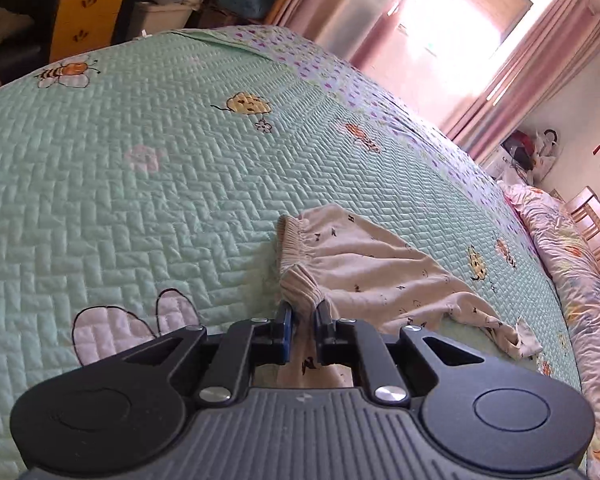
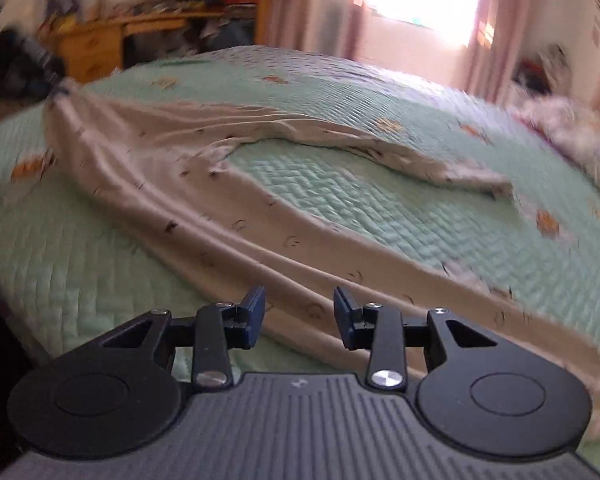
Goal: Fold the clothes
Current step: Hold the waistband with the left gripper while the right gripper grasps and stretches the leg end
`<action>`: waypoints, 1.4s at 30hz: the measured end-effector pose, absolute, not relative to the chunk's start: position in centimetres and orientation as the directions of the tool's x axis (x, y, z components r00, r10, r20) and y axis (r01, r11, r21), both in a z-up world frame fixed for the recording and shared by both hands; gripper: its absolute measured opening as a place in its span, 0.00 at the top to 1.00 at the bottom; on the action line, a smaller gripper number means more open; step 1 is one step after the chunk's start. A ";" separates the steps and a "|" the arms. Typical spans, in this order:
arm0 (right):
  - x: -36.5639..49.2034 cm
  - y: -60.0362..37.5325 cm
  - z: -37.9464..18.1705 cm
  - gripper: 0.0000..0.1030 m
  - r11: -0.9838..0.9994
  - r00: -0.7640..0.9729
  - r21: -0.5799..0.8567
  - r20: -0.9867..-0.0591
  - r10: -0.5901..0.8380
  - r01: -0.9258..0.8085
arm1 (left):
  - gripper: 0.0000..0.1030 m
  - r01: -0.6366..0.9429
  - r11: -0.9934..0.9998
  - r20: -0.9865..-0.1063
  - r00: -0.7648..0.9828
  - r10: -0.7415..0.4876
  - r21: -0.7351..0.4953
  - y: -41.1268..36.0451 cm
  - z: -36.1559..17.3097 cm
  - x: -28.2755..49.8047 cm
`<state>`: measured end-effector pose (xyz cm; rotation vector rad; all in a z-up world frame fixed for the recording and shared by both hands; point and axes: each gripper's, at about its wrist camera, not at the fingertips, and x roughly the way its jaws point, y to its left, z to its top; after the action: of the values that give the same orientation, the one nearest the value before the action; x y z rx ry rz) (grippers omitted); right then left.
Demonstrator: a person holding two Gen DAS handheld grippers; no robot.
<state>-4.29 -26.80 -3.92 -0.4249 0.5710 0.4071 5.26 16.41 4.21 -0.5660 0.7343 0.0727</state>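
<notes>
Left wrist view, left to right:
- Yellow drawer unit (image 1: 90, 4), upper left, beyond the bed.
- Bed (image 1: 140, 208) under a mint-green quilted cover with bee and flower motifs; fills most of the frame.
- Left gripper (image 1: 303, 312), lower centre: jaws nearly together, clamped on a bunched fold of the pants' waistband.
- Cream printed pants (image 1: 364, 268), centre right on the bed; elastic waist toward the gripper, one leg trailing to the lower right.
- Pink curtains (image 1: 540, 68) and bright window, upper right.
- Floral duvet (image 1: 572, 256), right edge of the bed.

Right wrist view (blurred), left to right:
- Pants (image 2: 172, 184) spread across the bed (image 2: 340, 184), legs splayed in a V toward the right.
- Right gripper (image 2: 300, 312), lower centre: jaws apart, nothing pinched; one pant leg lies beneath the gap.
</notes>
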 end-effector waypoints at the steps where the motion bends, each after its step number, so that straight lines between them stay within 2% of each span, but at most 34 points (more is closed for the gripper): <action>1: -4.9 -25.3 -4.2 0.63 0.780 0.777 -0.356 -0.578 0.248 -0.514 | 0.89 -0.258 0.847 -0.653 0.746 -0.131 -0.464 16.5 4.5 5.5; 6: -5.7 -21.0 -5.8 0.68 0.549 0.778 -0.574 -0.567 0.268 -0.608 | 0.89 -0.259 0.845 -0.652 0.746 -0.133 -0.469 16.6 5.8 6.0; 11: -5.4 -19.6 -6.9 0.70 0.378 0.738 -0.636 -0.611 0.285 -0.673 | 0.89 -0.258 0.860 -0.679 0.723 -0.130 -0.440 16.4 5.9 6.7; 14: -5.7 -19.0 -7.6 0.71 0.286 0.748 -0.691 -0.601 0.282 -0.663 | 0.88 -0.261 0.858 -0.681 0.721 -0.131 -0.442 16.6 6.1 6.9; 15: -5.7 -18.8 -7.7 0.77 0.263 0.748 -0.702 -0.601 0.282 -0.662 | 0.88 -0.262 0.858 -0.681 0.720 -0.131 -0.442 16.6 6.2 6.9; 16: -5.6 -18.6 -7.7 0.84 0.254 0.741 -0.697 -0.610 0.281 -0.671 | 0.88 -0.263 0.857 -0.682 0.720 -0.131 -0.442 16.7 6.3 6.9; 17: -5.4 -18.5 -7.6 0.99 0.260 0.732 -0.684 -0.624 0.276 -0.681 | 0.88 -0.263 0.858 -0.683 0.719 -0.131 -0.442 16.7 6.4 7.0; 21: -5.7 -19.2 -6.0 0.99 0.316 0.729 -0.657 -0.611 0.308 -0.685 | 0.88 -0.269 0.867 -0.697 0.707 -0.117 -0.419 17.0 6.5 6.3; 24: -7.3 -20.8 -3.4 0.99 0.344 0.638 -0.538 -0.661 0.395 -0.770 | 0.86 -0.277 0.881 -0.720 0.687 -0.096 -0.383 17.3 5.7 4.8; 28: -8.6 -21.6 -4.2 0.99 0.348 0.593 -0.484 -0.709 0.382 -0.803 | 0.86 -0.339 0.868 -0.776 0.626 -0.079 -0.362 18.0 2.2 3.1; 30: -8.7 -21.5 -5.0 0.99 0.368 0.598 -0.478 -0.706 0.379 -0.797 | 0.86 -0.383 0.858 -0.805 0.591 -0.056 -0.342 18.3 0.3 2.6; 34: -9.6 -20.8 -5.5 0.95 0.392 0.649 -0.521 -0.663 0.373 -0.758 | 0.84 -0.407 0.853 -0.804 0.594 -0.025 -0.327 18.9 -1.0 2.2; 37: -10.7 -21.5 -5.5 0.89 0.387 0.658 -0.534 -0.645 0.389 -0.752 | 0.79 -0.414 0.847 -0.796 0.606 -0.016 -0.332 19.2 -1.2 2.0; 39: -9.9 -22.3 -4.8 0.89 0.437 0.619 -0.451 -0.666 0.415 -0.778 | 0.77 -0.421 0.844 -0.793 0.610 -0.007 -0.332 19.3 -1.1 1.7; 42: -8.4 -25.2 -3.4 0.88 0.579 0.534 -0.214 -0.707 0.465 -0.787 | 0.75 -0.453 0.835 -0.794 0.607 0.032 -0.313 19.5 -0.8 0.9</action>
<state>-8.39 -25.17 -3.45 -0.5608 0.6446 0.7941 0.94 19.50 -0.77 -0.5261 0.8818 0.2953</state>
